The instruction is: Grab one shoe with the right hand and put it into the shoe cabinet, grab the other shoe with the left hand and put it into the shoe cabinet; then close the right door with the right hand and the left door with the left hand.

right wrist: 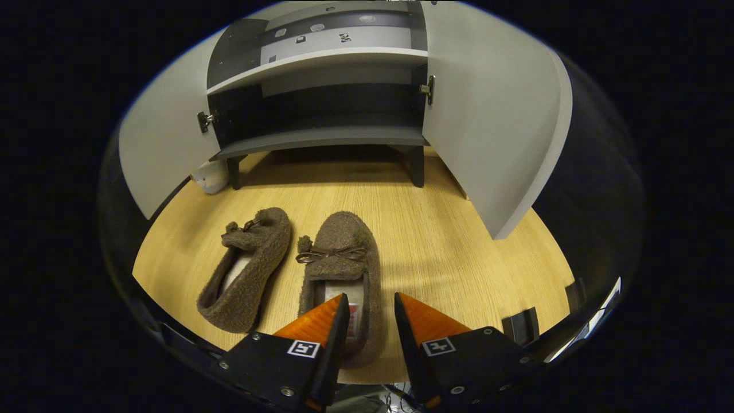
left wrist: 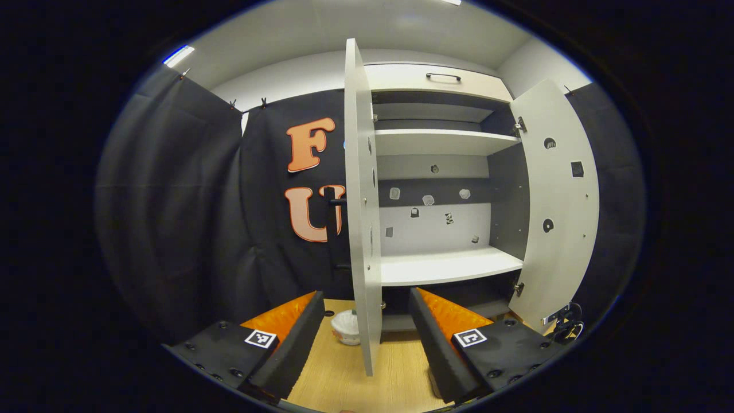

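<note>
Black cloth walls enclose a booth in which a pale shoe cabinet (left wrist: 441, 172) stands on a light wooden floor (right wrist: 436, 229). In the left gripper view, the cabinet's left door (left wrist: 360, 218) is seen edge-on, swung wide, with a small white object (left wrist: 346, 328) on the floor beside its lower edge. Bare shelves are seen next, then the right door (left wrist: 559, 206), also swung open. The left gripper (left wrist: 367, 321) is held with its fingers spread apart, nothing between them, the left door's edge showing in the gap.

In the right gripper view, two brown fleecy shoes lie on the floor in front of the open cabinet. The left shoe (right wrist: 246, 269) is tilted onto its side, just beside the right shoe (right wrist: 344, 269), which lies flat with a small bow across its top. The right gripper (right wrist: 370, 315) is spread around the heel of the right shoe, one finger over the opening and the other outside the heel wall; whether either finger touches the shoe cannot be told.
</note>
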{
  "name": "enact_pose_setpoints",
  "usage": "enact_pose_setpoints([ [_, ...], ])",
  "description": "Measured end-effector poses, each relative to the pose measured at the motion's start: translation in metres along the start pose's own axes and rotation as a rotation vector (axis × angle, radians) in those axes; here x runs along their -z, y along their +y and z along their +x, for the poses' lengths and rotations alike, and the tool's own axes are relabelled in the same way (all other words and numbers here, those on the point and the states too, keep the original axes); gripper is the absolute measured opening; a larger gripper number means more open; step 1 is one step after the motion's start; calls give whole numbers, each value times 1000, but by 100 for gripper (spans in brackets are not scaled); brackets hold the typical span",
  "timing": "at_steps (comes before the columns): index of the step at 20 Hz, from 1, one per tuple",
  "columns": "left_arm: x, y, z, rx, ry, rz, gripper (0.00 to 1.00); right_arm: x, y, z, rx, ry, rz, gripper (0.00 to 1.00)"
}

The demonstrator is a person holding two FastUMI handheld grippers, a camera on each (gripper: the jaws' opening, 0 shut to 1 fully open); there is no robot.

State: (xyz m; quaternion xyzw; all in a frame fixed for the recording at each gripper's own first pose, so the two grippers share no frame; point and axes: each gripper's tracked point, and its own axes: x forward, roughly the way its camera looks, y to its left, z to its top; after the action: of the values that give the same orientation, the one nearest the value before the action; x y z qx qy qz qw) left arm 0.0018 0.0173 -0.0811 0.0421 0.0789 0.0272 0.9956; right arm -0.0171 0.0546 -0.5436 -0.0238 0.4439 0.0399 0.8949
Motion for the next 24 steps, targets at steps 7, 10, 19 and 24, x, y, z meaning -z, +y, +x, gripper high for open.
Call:
enact_pose_setpoints([
  [7,16,0,4,-2,31,2,99,7,1,23,9,37,42,16],
  [10,18,-2,4,1,34,1,97,3,-2,22,23,35,57,5],
  [19,22,-16,5,31,30,-6,94,-67,22,-26,-7,-66,83,0],
  [24,19,-26,6,50,10,-8,96,-152,50,-72,-74,-174,114,0],
])
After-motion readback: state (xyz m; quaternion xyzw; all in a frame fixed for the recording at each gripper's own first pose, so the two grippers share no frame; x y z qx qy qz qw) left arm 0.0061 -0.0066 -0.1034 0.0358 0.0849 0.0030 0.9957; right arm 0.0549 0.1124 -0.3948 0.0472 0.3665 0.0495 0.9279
